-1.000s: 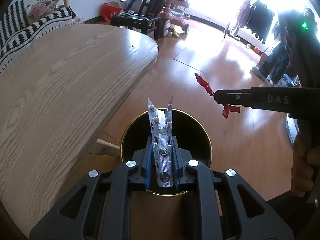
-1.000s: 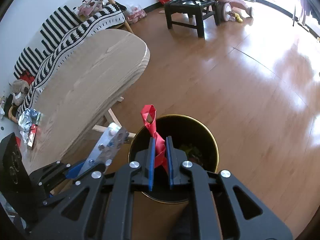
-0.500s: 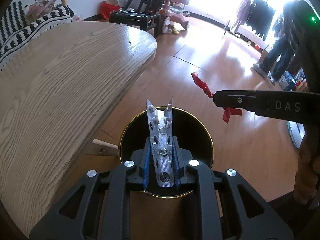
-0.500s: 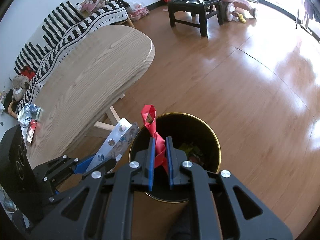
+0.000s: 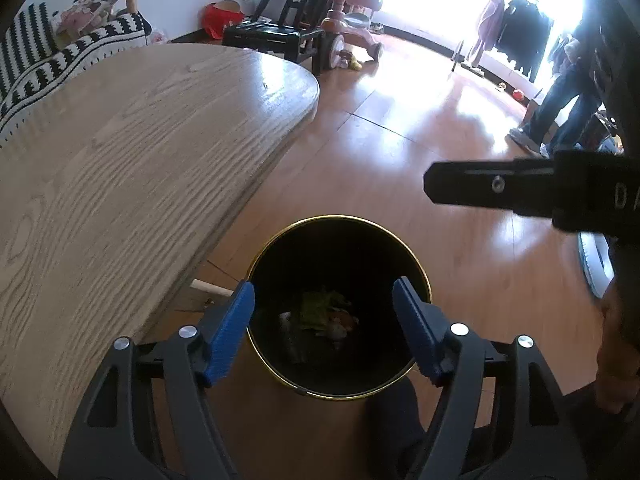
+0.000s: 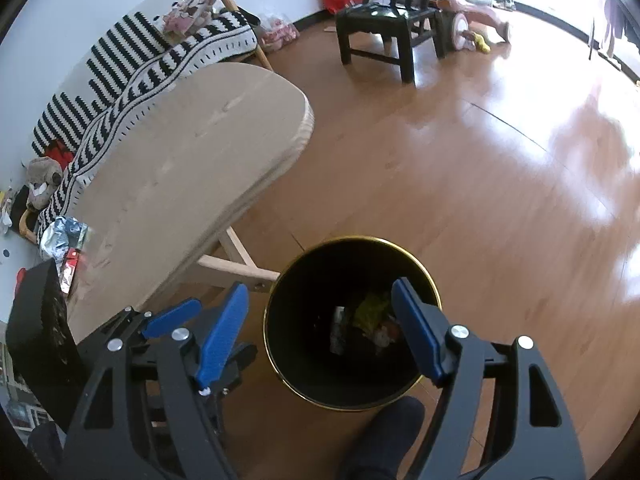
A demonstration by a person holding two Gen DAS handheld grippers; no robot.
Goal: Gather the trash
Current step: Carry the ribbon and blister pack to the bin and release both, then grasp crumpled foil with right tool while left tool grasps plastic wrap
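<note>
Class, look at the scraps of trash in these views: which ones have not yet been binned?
The crumpled foil and red wrappers on the wooden table's near corner; the other scraps already lie inside the black bin.

Below the tongs, a glossy gold-rimmed black bin (image 5: pixel 416 264) stands on shiny varnished wood floor (image 5: pixel 460 128); left of them, the table (image 5: pixel 120 168) shows matt, open-grained pale wood.

Only one bit of lettering could be read. On the black side of the right gripper (image 5: pixel 532 194), seen from the left wrist camera, pale capitals stood near the frame's right edge: a "D" and the start of a second letter, cut off by the edge. Nothing else in either view carried legible text.
</note>
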